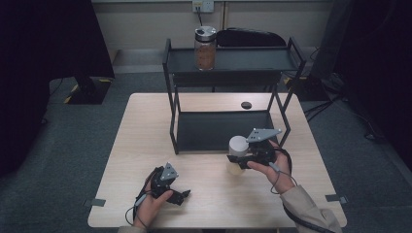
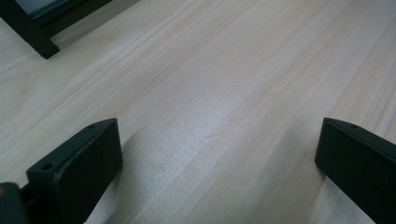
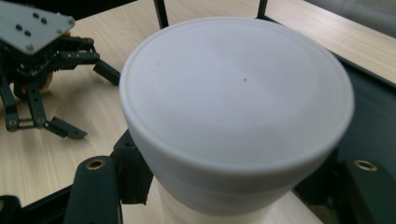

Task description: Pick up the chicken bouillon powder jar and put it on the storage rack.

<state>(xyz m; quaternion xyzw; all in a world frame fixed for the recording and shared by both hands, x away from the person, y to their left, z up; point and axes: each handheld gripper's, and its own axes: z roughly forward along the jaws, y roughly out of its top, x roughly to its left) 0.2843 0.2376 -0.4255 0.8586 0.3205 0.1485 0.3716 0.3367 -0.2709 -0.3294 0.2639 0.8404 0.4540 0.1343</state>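
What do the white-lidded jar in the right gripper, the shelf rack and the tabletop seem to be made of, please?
The jar's white lid looks like matte plastic: smooth, evenly coloured, with a moulded rim. Its pale body is hard to judge. The rack seems to be black painted metal, with thin straight bars and flat trays. The tabletop shows light wood grain, possibly a laminate.

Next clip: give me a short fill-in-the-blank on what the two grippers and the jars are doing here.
1. The right gripper is shut on a jar with a ___ lid.
2. The left gripper has its jaws ___ over bare table.
3. The glass jar stands on the rack's ___ shelf.

Missing words: white; open; top
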